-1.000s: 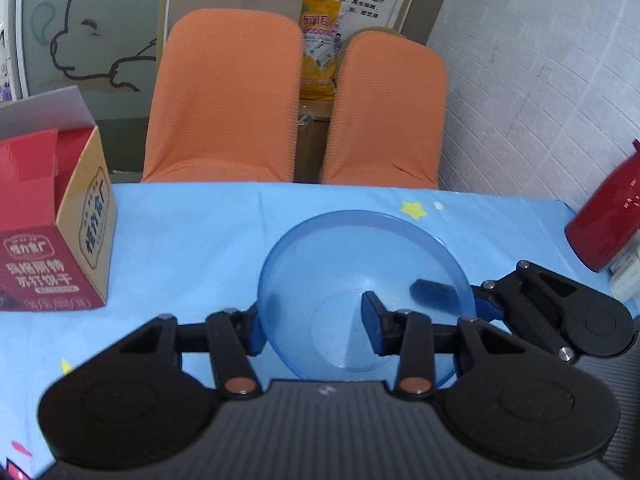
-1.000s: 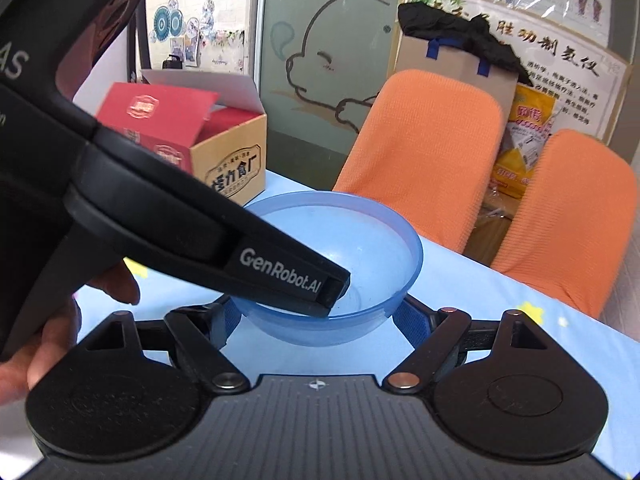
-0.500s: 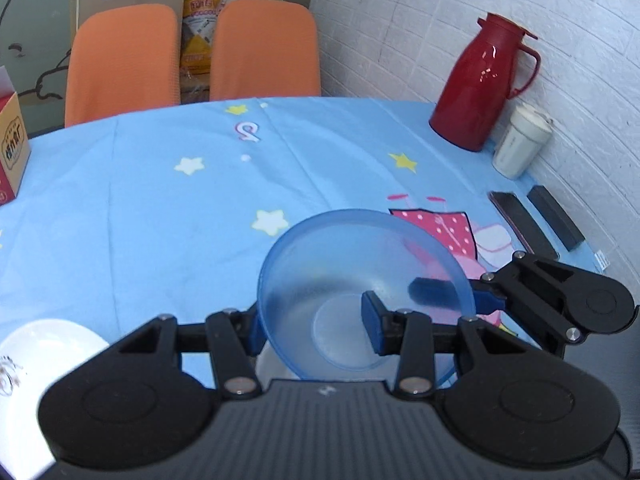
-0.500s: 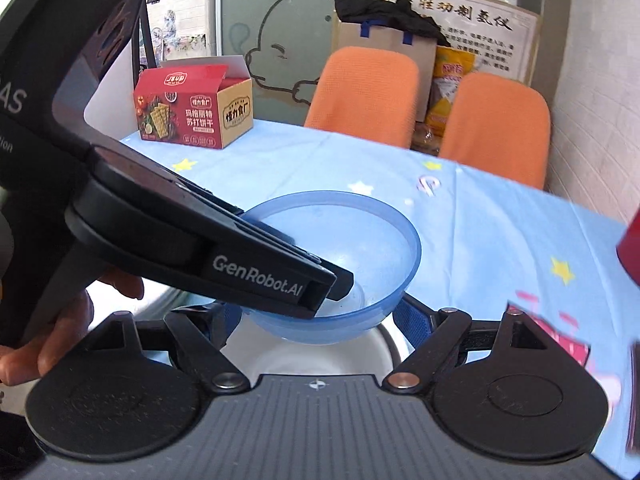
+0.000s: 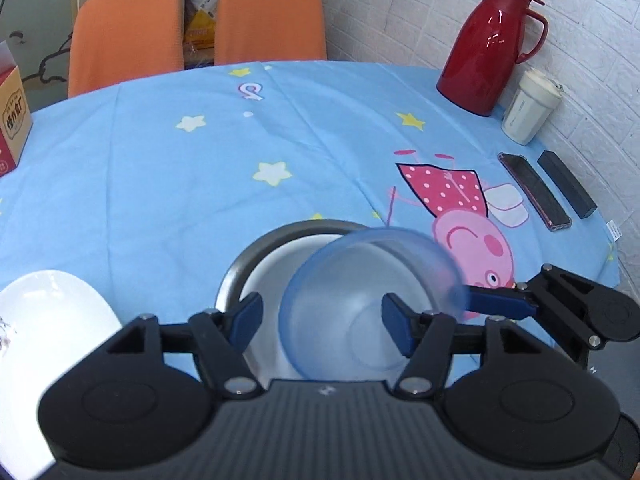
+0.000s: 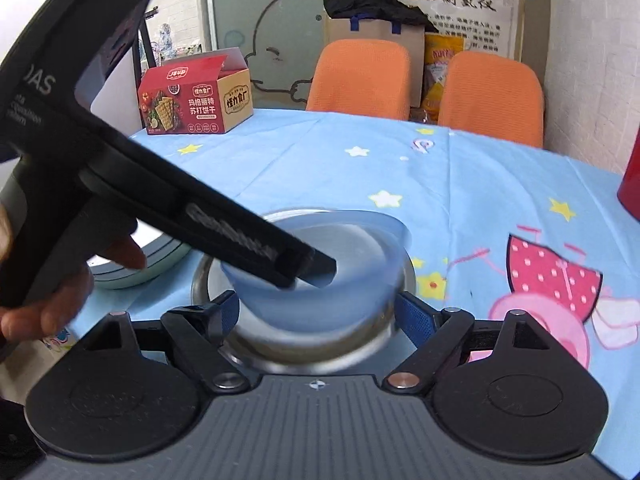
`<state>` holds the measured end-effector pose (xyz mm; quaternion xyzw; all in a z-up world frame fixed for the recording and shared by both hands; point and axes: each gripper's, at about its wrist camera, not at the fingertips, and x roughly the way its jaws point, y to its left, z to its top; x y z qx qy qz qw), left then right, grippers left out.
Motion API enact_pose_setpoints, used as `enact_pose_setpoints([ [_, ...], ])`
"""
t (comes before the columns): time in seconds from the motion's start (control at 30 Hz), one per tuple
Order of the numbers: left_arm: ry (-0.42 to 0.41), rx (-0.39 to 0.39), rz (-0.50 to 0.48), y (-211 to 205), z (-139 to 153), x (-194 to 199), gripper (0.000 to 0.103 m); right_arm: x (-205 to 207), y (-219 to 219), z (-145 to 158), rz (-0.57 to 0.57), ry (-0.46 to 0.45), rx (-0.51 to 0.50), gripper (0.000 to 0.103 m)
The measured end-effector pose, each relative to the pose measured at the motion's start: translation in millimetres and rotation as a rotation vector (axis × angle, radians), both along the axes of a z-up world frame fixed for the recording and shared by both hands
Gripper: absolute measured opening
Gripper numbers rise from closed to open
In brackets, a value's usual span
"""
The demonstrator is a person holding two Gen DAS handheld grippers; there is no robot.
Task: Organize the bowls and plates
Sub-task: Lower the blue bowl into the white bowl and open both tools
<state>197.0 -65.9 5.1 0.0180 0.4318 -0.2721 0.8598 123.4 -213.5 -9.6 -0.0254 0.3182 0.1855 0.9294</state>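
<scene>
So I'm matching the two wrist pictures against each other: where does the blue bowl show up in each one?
Left wrist: the blue bowl sits low and centre-right, over the metal bowl.
Right wrist: the blue bowl is low and central, partly behind the left gripper.
Shared landmark: the two orange chairs behind the table.

Translucent blue bowl point(image 5: 368, 300) tilted over the steel bowl point(image 5: 256, 256); white plate point(image 5: 48, 320) beside.
</scene>
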Motion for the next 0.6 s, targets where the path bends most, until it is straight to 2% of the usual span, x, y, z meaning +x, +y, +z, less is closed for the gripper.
enact_pose_setpoints([
  [0.17, -0.073, -0.053, 0.029, 28, 19, -16, 0.067, -30, -18, -3, -0.046, 0.016, 0.062, 0.103],
  [0.3, -0.136, -0.050, 0.094, 40, 26, -22, 0.068, -38, -28, -2, -0.116, -0.001, 0.135, 0.103],
  [0.43, -0.122, -0.052, 0.120, 45, 21, -18, 0.068, -27, -27, -3, -0.144, -0.012, 0.172, 0.103],
  [0.6, -0.085, -0.043, 0.138, 48, 8, -10, 0.068, -13, -20, -6, -0.161, -0.016, 0.157, 0.103],
])
